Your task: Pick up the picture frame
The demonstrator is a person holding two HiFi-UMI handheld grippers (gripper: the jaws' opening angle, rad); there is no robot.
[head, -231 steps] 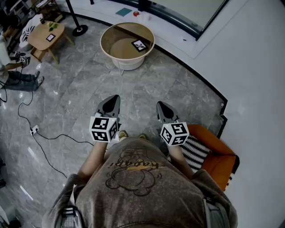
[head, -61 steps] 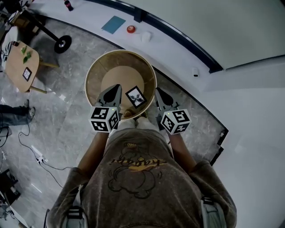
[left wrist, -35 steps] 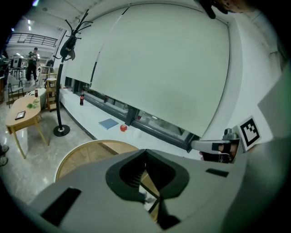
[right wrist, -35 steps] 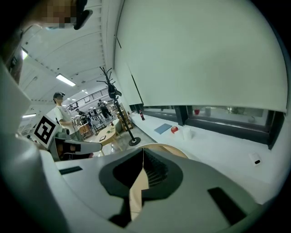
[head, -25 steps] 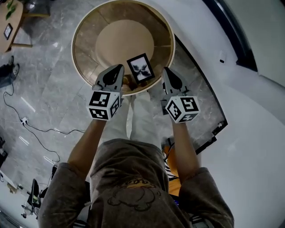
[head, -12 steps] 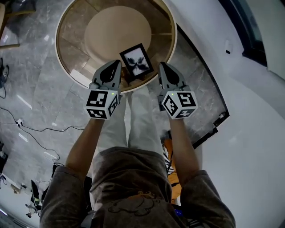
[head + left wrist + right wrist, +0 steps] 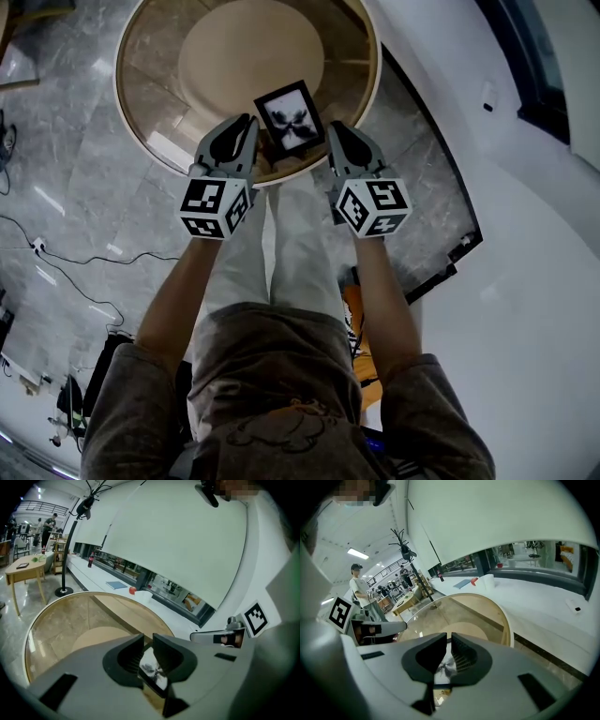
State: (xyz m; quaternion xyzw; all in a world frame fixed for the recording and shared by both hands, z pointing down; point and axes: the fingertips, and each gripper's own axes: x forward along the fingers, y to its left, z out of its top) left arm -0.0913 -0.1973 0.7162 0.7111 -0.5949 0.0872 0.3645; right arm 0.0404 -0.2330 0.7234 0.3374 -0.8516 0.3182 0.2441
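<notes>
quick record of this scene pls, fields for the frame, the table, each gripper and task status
picture frame: black border, dark print on white, on the table near the person's edge
table: round, glass top, pale rim
left gripper: beside the picture frame's left side; jaws have just been opening, narrow gap, nothing between them
right gripper: beside the picture frame's right side; jaws shut, empty
task status: picture frame not yet gripped
</notes>
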